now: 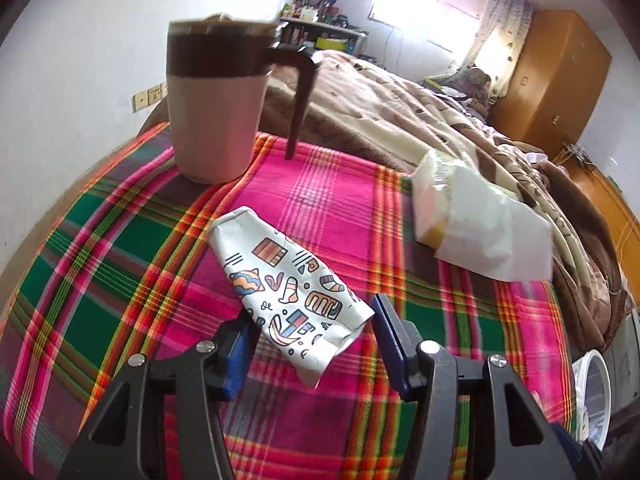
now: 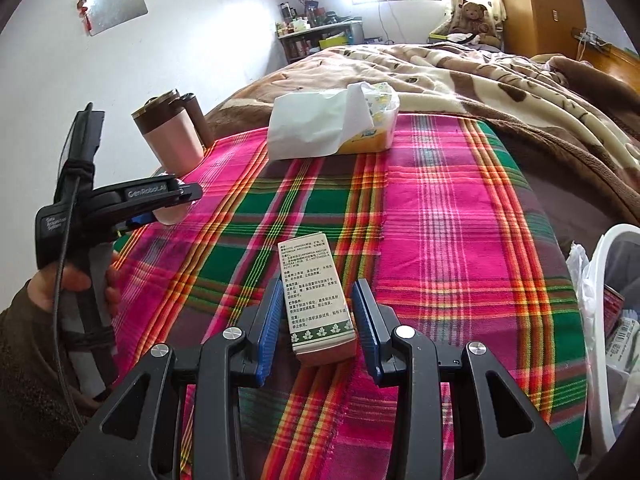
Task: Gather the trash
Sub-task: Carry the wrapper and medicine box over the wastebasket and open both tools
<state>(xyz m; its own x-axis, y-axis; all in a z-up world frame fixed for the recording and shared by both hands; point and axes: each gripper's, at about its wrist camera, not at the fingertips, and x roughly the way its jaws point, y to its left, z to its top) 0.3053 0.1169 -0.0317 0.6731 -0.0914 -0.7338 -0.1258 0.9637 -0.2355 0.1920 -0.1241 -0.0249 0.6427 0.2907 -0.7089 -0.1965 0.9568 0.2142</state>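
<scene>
The right gripper (image 2: 316,330) clamps a small printed box (image 2: 318,308) above the plaid cloth (image 2: 460,240). The left gripper (image 1: 310,336) stands half-wide around a patterned paper wrapper (image 1: 288,296) lying on that cloth, right pad clear of it. Beyond the wrapper stand a pink mug (image 1: 216,112) and a tissue pack (image 1: 476,220).

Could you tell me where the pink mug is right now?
The pink mug stands at the far-left corner of the plaid cloth, beyond the patterned wrapper.

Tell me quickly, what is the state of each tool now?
Left tool: open around the patterned paper packet, pads not pressing.
Right tool: holds the small printed box.
</scene>
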